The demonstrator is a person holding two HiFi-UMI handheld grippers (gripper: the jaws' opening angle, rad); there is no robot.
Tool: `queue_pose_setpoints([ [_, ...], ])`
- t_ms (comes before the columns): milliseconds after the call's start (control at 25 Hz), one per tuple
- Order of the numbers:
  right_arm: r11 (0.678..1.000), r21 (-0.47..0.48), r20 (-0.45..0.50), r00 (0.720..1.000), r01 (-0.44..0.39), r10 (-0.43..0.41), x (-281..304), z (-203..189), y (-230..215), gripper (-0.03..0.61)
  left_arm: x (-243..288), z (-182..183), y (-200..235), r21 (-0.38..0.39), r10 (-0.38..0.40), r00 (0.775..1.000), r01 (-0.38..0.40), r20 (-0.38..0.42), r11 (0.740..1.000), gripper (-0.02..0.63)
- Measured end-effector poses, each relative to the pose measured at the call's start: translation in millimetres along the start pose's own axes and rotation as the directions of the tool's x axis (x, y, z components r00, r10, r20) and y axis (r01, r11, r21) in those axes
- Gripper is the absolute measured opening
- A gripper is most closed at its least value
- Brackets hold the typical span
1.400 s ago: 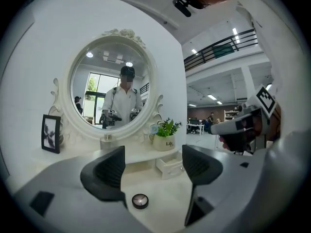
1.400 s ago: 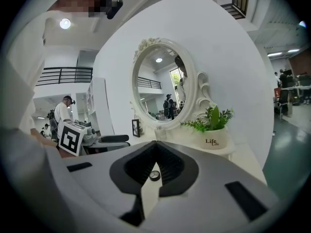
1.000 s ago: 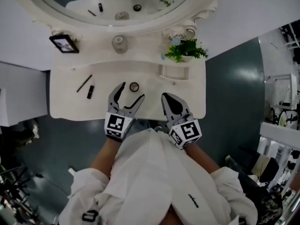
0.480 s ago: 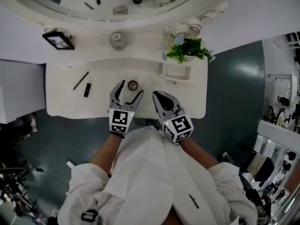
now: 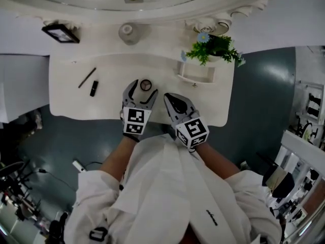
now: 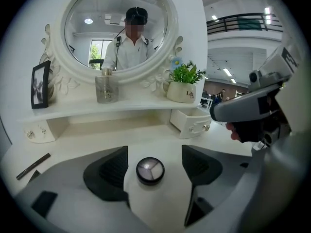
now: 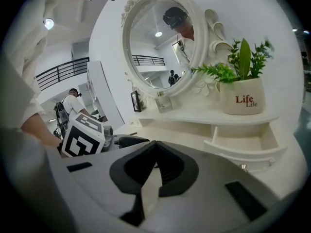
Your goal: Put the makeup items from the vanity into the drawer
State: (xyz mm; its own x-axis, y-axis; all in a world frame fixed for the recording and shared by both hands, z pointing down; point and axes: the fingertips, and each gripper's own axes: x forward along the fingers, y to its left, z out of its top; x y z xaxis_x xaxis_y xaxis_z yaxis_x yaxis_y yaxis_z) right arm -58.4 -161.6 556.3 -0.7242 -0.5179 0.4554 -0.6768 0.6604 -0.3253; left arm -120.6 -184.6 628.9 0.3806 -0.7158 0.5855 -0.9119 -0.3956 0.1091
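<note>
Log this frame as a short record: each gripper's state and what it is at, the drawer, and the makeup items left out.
left gripper: open, jaws either side of the round compact on the vanity top, not touching it
right gripper: shut, empty, beside the left one
drawer: open, below the potted plant, no item visible inside
other items out: dark pencil and small black tube, at the vanity's left

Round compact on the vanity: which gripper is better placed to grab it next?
Left. The left gripper has its open jaws either side of the compact; the right gripper is shut, off to one side.
</note>
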Motion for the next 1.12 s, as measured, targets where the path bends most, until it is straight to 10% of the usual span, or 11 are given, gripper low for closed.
queue_pose_setpoints([
  [1120,0.998,0.055,-0.074,0.997,-0.007,0.011,29,-42,-24,0.018,33,-40,14,0.092,0.079,0.989,-0.068,-0.128,0.993,0.276],
])
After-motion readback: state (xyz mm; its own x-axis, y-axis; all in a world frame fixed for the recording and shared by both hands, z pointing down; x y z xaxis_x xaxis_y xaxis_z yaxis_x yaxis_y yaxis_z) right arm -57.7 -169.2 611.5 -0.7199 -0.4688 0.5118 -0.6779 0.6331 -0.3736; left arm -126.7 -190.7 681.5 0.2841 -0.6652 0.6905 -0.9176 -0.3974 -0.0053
